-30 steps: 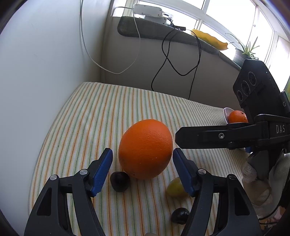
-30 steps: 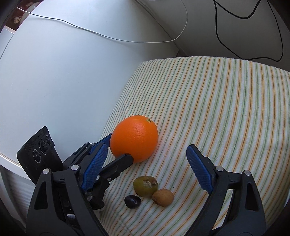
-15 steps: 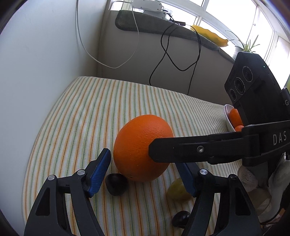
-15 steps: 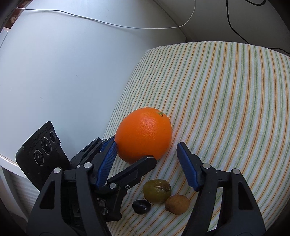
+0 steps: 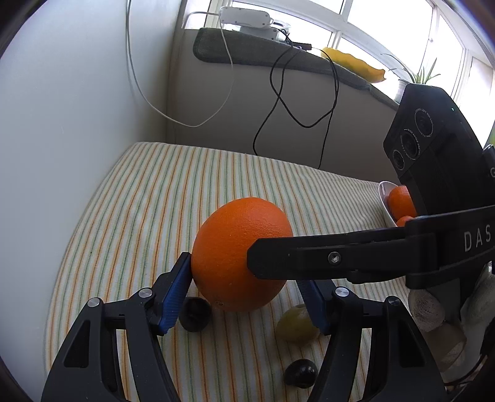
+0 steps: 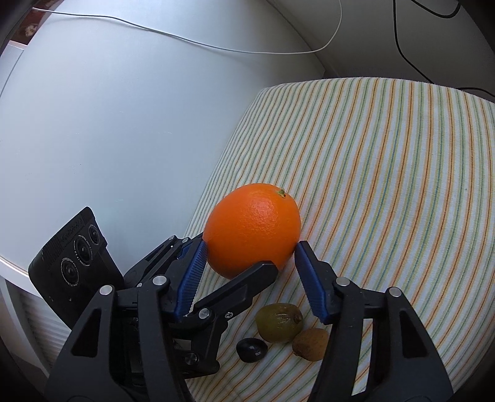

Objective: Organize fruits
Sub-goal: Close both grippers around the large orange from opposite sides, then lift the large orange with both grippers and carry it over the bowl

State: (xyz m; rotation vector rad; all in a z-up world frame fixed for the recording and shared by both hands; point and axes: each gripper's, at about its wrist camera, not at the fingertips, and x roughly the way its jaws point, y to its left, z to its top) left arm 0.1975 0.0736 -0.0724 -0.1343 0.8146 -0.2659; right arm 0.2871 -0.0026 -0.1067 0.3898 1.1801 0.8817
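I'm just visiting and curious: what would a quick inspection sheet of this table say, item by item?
Surface: striped cloth, lying flat.
Job's things: large orange; green fruit, brown fruit and dark fruit close together; more oranges in a white bowl.
Clutter: nothing seen.
Grippers: left gripper and right gripper both closing around the large orange, fingers at its sides.
Cables: white cable and black cable hanging on the wall.
Surroundings: window sill with power strip and plant.
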